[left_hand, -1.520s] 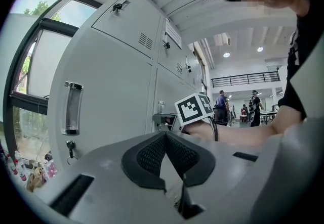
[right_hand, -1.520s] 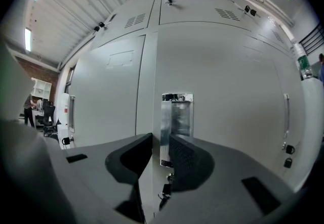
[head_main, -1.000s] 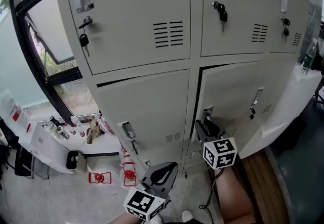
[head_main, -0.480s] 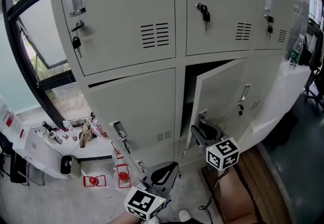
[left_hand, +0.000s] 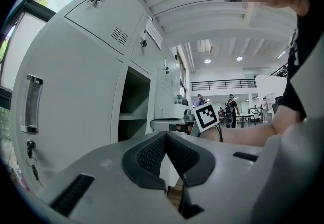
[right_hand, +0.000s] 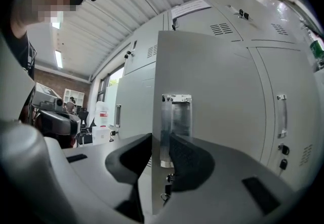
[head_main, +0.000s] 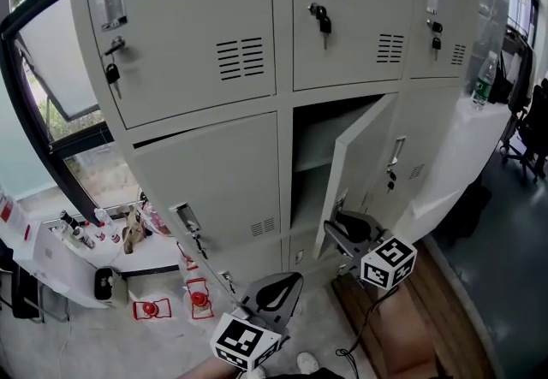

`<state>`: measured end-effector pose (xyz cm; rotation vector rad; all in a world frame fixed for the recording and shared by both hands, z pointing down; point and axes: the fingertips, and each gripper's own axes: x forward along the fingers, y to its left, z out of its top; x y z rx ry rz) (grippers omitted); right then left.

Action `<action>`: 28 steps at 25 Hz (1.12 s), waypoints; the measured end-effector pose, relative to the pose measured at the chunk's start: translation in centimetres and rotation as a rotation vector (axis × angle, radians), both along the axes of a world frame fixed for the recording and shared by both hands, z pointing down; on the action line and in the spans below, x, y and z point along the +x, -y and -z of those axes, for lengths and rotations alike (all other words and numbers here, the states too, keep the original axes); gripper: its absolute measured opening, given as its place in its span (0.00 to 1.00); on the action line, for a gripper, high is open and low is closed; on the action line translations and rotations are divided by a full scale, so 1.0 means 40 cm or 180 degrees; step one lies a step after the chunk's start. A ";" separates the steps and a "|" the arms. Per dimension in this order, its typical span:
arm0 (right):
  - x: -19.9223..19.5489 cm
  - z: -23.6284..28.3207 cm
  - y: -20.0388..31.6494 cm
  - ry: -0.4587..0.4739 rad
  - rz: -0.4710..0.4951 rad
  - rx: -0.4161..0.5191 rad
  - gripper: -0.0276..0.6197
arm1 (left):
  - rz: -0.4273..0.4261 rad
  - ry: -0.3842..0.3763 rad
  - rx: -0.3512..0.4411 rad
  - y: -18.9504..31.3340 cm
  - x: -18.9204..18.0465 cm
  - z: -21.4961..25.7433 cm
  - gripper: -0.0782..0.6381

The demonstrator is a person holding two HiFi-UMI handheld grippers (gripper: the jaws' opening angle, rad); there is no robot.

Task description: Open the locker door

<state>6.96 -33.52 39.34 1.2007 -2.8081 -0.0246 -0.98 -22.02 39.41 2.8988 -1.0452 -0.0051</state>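
The grey locker door [head_main: 366, 152] in the lower middle row stands swung out to the right, baring a dark compartment [head_main: 312, 165] with a shelf. My right gripper [head_main: 341, 220] is shut on the door's free edge, low down by its metal handle recess [right_hand: 175, 119]. In the right gripper view the door's edge [right_hand: 156, 117] runs between the two pads of my right gripper [right_hand: 160, 143]. My left gripper [head_main: 279, 287] hangs low near the floor, apart from the lockers. Seen in its own view, the left gripper [left_hand: 164, 136] is shut on nothing.
Shut lockers surround the open one; the upper ones carry hanging keys or padlocks [head_main: 324, 22]. A lower left door has keys in its lock [head_main: 190, 223]. A window and a low white shelf with bottles [head_main: 81, 232] lie left. A bottle [head_main: 482, 83] stands on a white counter at right.
The locker door has swung further open to the right, showing more of the compartment. My right gripper has moved right with the door's edge. The left gripper has stayed low.
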 end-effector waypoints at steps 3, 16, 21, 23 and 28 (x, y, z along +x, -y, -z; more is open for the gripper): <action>0.020 0.000 -0.021 -0.0007 0.0059 -0.0001 0.29 | -0.0071 0.0002 0.0009 -0.005 0.018 0.001 0.13; 0.124 0.000 -0.104 -0.0138 0.0097 -0.0063 0.30 | -0.0387 -0.0066 0.0008 -0.027 0.117 0.001 0.13; 0.165 0.002 -0.127 -0.0171 0.0007 -0.0051 0.31 | -0.0505 -0.0075 -0.0004 -0.032 0.150 0.002 0.13; 0.178 0.004 -0.133 -0.0189 -0.0066 -0.0019 0.32 | -0.0558 -0.0077 -0.0005 -0.032 0.159 0.000 0.13; 0.223 0.007 -0.138 -0.0192 -0.0459 0.0050 0.43 | -0.0674 -0.0085 -0.0022 -0.032 0.174 -0.003 0.13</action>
